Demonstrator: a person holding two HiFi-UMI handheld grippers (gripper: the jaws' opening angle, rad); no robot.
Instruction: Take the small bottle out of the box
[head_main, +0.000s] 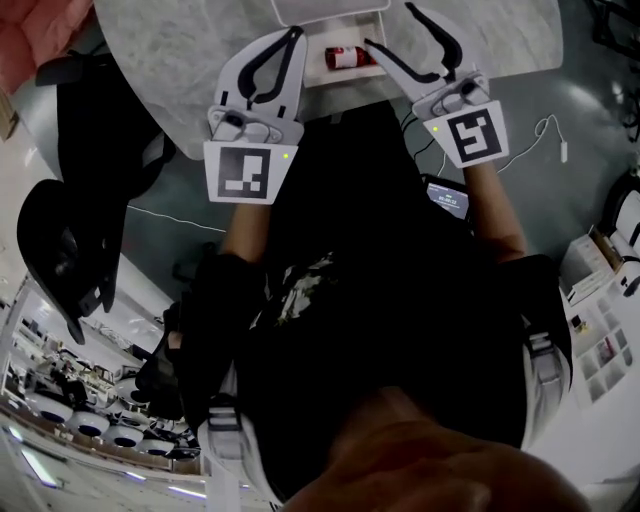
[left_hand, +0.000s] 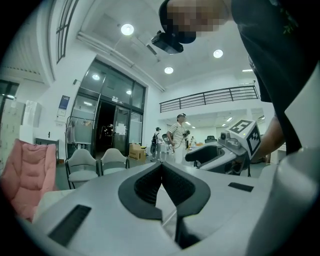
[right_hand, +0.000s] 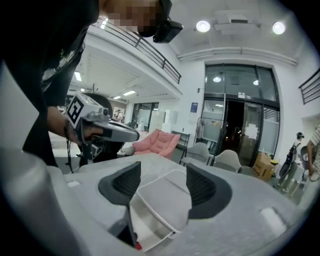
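Fingers: left gripper (head_main: 296, 36) pressed together, empty, left of the box (head_main: 330, 18); right gripper (head_main: 390, 27) spread at its right edge | small bottle (head_main: 345, 57) lies sideways inside the box | I judge it light, rigid, slick: pinch mid-body.

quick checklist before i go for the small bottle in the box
1. small bottle located: ok, it lies on its side in the box.
2. right gripper open and empty: ok, fingers apart, box ahead between them.
3. left gripper ready to steady the box: not ok, fingers together, empty.
4. bottle lined up with the right fingers: cannot tell, only a red sliver shows low in the right gripper view.
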